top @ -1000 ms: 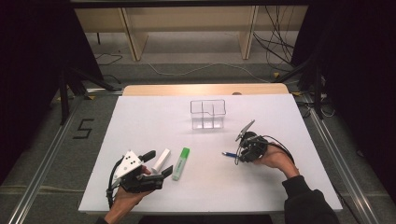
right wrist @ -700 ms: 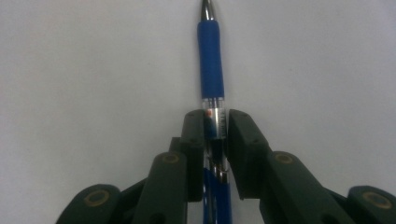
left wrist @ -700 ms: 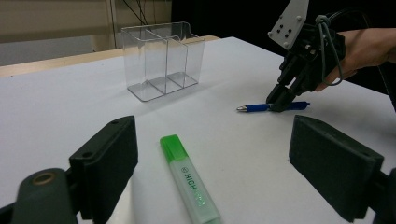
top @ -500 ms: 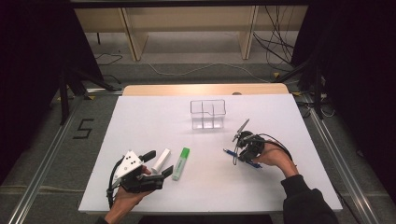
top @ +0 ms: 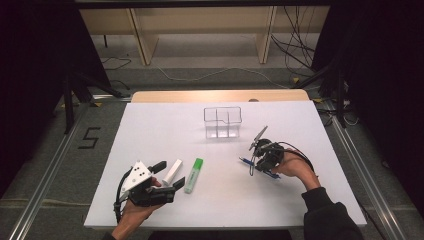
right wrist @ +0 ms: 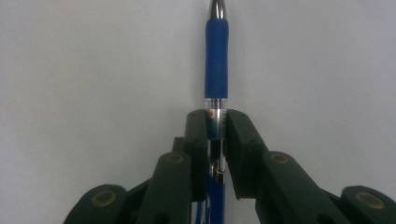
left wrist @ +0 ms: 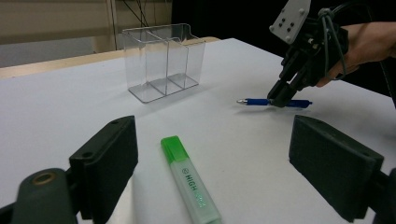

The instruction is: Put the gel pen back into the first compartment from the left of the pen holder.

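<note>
While my left gripper [top: 167, 175] rests with jaws wide near the green highlighter [top: 194, 175], my right gripper [right wrist: 216, 126], jaws having just been closing, pinches the blue pen [right wrist: 216, 65] lying on the white table [top: 165, 130] before the clear organizer [top: 222, 121].

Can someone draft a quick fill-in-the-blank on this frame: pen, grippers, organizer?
1. The right gripper has its jaws closed on a blue ____ that lies on the white table.
2. The left gripper stands with its jaws ____.
3. The highlighter between those jaws has a cap coloured ____.
4. The clear organizer has ____ inside its compartments.

Missing words: pen; open; green; nothing
</note>
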Demonstrator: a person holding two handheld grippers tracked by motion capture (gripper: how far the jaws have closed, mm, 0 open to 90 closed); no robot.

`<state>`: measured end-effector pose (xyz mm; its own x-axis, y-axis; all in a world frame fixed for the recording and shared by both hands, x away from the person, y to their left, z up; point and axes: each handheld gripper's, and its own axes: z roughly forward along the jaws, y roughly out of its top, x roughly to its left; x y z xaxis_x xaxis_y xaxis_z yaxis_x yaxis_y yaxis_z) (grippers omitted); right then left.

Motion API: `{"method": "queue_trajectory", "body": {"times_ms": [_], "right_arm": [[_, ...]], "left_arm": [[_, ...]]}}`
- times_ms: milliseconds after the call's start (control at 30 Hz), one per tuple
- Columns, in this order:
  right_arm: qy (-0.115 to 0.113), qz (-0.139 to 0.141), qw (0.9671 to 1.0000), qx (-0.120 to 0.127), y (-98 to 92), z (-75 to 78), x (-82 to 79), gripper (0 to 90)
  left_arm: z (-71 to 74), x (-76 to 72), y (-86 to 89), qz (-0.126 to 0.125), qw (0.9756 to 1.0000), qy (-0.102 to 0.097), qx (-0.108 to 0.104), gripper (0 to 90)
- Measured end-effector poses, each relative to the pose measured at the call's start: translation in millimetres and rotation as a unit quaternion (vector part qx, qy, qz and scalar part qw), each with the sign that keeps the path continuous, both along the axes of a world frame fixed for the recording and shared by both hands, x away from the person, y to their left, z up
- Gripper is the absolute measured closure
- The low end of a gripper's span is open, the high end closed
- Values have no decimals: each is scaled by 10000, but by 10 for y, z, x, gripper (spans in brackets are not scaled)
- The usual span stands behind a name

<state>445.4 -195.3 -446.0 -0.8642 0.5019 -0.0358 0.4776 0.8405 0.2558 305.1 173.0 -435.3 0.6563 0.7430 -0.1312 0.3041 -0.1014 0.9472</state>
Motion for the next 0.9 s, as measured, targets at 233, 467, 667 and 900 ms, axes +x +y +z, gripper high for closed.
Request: {"method": "queue_trajectory", "body": {"times_ms": [233, 467, 667, 900], "right_arm": [[-367, -121, 9969, 686, -81, 185, -12, 798], [-939, -510, 9774, 1824, -162, 345, -5, 798], [-1387, -722, 9579, 2406, -187, 380, -11, 797], [-1779, -825, 9419, 2726, -196, 407, -29, 798]], "left_arm": [[1, 0, 1, 8, 10000, 0, -2, 149], [1, 1, 2, 23, 10000, 1, -3, 149], [3, 0, 4, 29, 10000, -7, 6, 149], [3, 1, 6, 37, 10000, -10, 7, 150]]}}
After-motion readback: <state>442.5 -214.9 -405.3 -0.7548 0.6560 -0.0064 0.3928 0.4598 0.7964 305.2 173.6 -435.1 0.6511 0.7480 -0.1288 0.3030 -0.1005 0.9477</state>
